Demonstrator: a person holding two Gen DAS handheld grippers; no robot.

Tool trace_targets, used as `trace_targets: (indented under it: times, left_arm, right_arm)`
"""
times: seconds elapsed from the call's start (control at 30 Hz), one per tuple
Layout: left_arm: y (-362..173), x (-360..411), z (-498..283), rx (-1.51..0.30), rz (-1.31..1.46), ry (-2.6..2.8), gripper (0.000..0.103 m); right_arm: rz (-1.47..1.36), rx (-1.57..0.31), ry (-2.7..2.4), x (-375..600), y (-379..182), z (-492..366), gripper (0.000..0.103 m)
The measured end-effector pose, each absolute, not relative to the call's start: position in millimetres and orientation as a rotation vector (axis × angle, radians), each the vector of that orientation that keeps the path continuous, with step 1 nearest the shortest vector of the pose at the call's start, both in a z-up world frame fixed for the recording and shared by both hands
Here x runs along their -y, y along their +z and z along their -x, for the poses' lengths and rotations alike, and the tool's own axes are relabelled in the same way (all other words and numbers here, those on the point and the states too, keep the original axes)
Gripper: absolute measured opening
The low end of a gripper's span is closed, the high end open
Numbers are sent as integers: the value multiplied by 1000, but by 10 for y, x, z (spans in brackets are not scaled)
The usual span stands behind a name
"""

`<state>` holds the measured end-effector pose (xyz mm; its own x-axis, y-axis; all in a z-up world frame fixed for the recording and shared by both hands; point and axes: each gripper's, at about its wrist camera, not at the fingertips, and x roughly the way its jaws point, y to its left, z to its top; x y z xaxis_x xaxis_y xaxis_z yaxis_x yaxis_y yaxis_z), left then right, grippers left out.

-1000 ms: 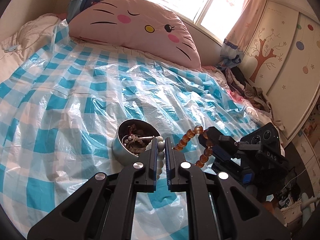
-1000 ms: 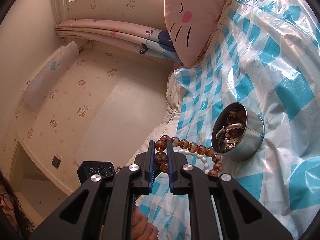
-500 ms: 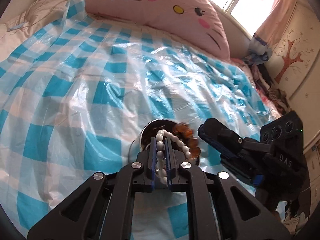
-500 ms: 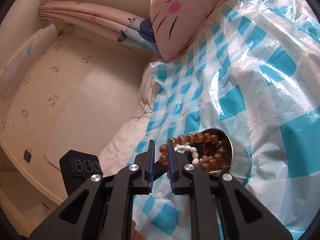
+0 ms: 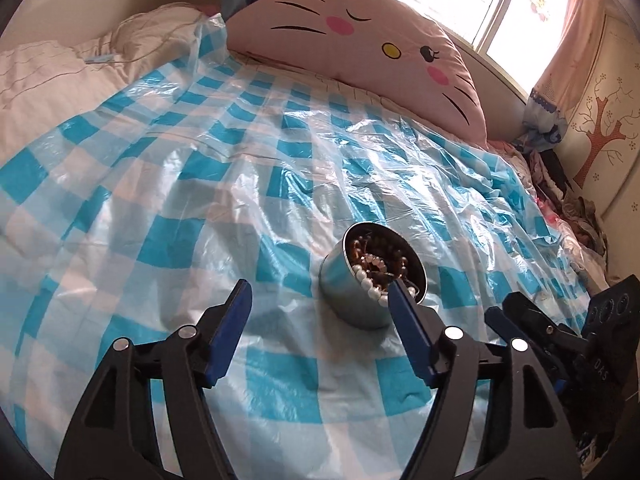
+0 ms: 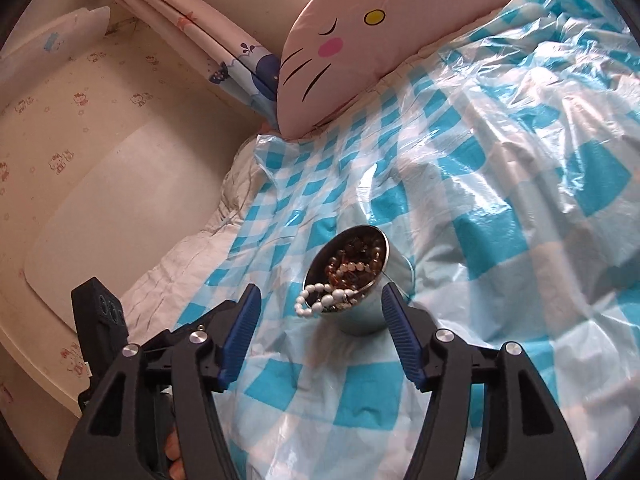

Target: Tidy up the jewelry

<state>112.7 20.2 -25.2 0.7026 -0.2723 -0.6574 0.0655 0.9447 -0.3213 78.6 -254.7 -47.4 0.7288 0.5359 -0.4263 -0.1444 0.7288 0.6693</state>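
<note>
Two bead strings now lie in the tin [image 5: 362, 280] on the bed [image 5: 160, 208]: the brown beads [image 6: 352, 252] inside, the white beads [image 6: 320, 296] hanging over the rim. Our left tool [image 5: 318, 300] and right tool [image 6: 318, 306] have just opened and hold nothing. Next, we think, we tuck the white loop in.

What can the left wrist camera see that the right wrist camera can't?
Only the left wrist view shows the bright window and the tree picture on the wall. Only the right wrist view shows the white beads spilling over the tin's rim. Both show the metal tin of jewelry, the cat pillow, the blue checked sheet, and open jaws.
</note>
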Motion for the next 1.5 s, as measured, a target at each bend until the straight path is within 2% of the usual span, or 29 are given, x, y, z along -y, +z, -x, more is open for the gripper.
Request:
trace_targets:
  times: [0.1,0.23,0.3,0.43,0.7,1.5]
  left_arm:
    - [-186,-271,-829,-764,258,-166,77]
    - [-49,-279,-427,-748,221,-148,91]
    - [-5,-231,-248,-750,182,-137,95]
    - [-36,-110,54,-777,116,-136,95]
    - [31,46,437,-685,0,-73,95]
    - [0,48,372,-718,-6,-65,95]
  right_arm:
    - [-570,-649,333,2542,-346,-510,77]
    - [-378,-656,221,2416,-184,-106,86]
    - [-292,-666,184,2338,-188,65,92]
    - [-233,-656,117,2281,-180,374,95]
    - [-181,-609,17,2236,-145,641,96]
    - [-157,-562,-59,2263,-98,710,96]
